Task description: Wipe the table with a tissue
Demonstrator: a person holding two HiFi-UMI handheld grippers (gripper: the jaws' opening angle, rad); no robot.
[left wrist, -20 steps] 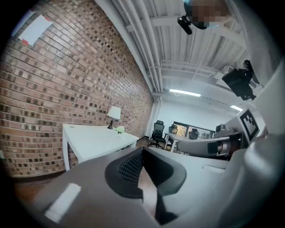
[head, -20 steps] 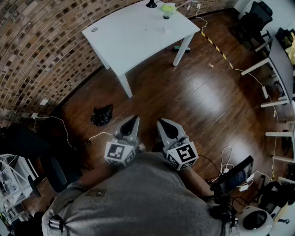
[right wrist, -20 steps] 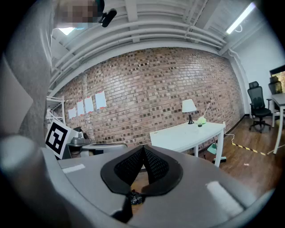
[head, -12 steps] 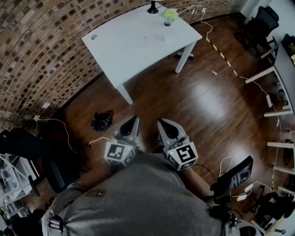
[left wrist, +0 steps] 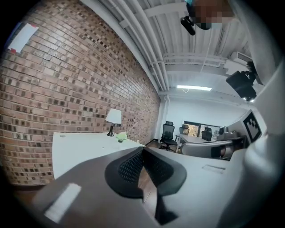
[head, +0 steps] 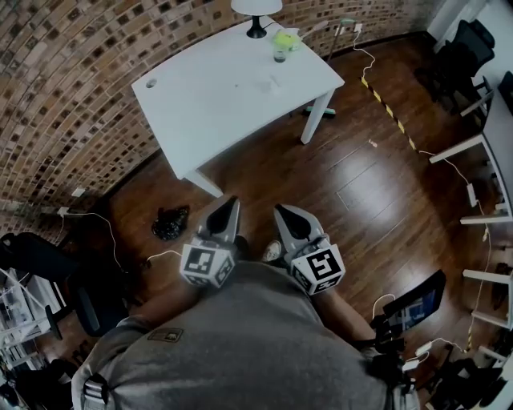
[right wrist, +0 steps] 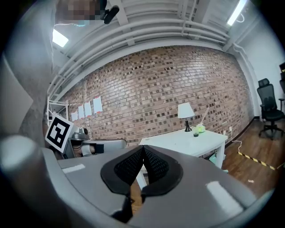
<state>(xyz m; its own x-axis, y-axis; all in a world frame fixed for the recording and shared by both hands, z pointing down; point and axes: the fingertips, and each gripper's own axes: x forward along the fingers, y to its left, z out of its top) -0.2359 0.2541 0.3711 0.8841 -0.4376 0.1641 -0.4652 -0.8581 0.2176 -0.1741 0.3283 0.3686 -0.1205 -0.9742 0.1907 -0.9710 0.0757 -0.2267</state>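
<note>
Dark wooden floor (head: 353, 160) underfoot, red brick wall (head: 64, 96) beyond. Left claw (head: 232, 203) clenched: ribbed pads meet at the tips, nothing between them. Right claw (head: 281, 211) likewise clenched and empty. Both are held side by side just ahead of the person's grey shirt (head: 240, 344), aimed toward the white rectangular bench (head: 200, 96) and well apart from it. On the bench top a small white scrap, apparently the tissue (head: 273, 83), lies flat right of the middle. White-shaded lamp (head: 256, 8) and yellow-green lump (head: 288, 37) stand at the far edge.
</note>
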